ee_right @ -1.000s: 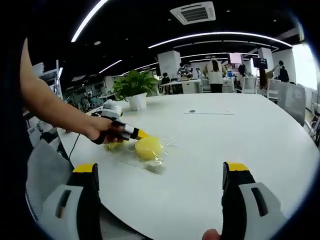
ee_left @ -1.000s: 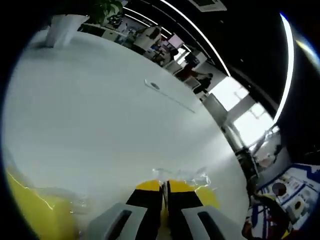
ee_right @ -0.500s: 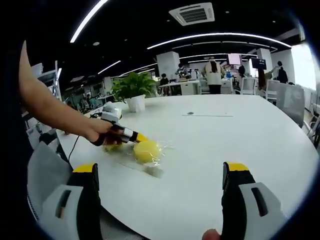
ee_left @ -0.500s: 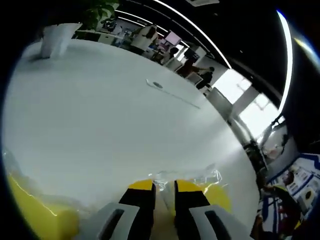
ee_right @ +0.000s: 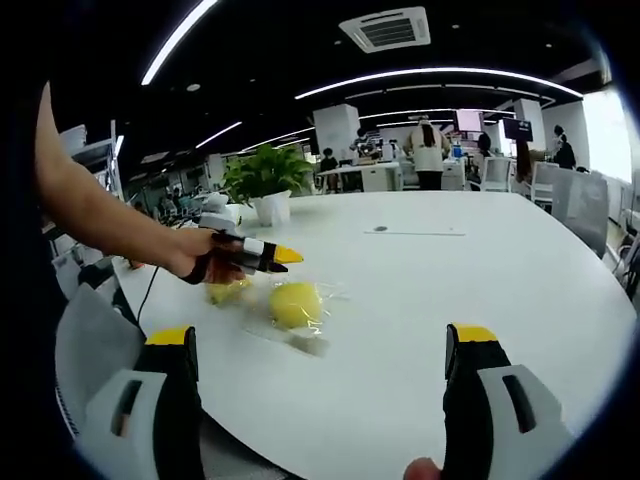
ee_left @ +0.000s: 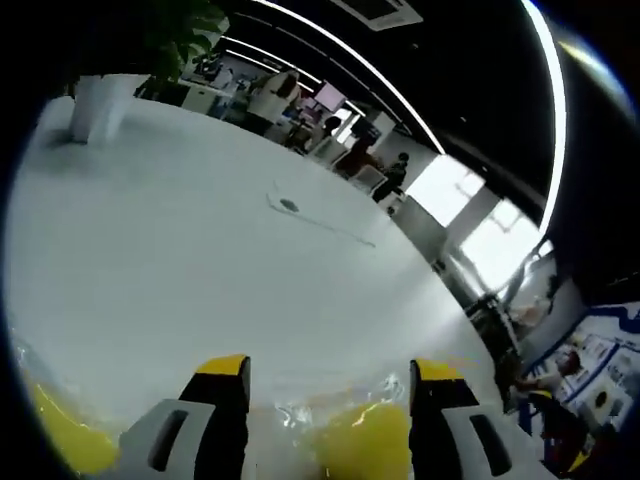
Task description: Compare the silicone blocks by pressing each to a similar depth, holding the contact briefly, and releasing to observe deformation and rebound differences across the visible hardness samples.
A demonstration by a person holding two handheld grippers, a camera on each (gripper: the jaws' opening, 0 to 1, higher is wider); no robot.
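Note:
A round yellow silicone block [ee_right: 295, 302] in clear wrapping lies on the white table [ee_right: 450, 270]. A second, smaller yellow block [ee_right: 228, 291] sits just left of it. My left gripper [ee_right: 285, 257], held in a hand, hovers slightly above and between the two blocks. In the left gripper view my left gripper [ee_left: 330, 370] is open, with the round block [ee_left: 365, 450] low between its jaws and the other block [ee_left: 65, 440] at the lower left. My right gripper [ee_right: 320, 340] stands open near the table's front edge, nothing between its jaws.
A potted plant [ee_right: 266, 185] in a white pot [ee_left: 95, 105] stands at the back of the table. A small dark disc [ee_right: 382, 227] lies mid-table. A thin cable [ee_right: 150, 285] hangs at the left edge. People and desks are far behind.
My left gripper has gone from shut and pressed down at the round block to open, and it has lifted off the block. My right gripper has not moved.

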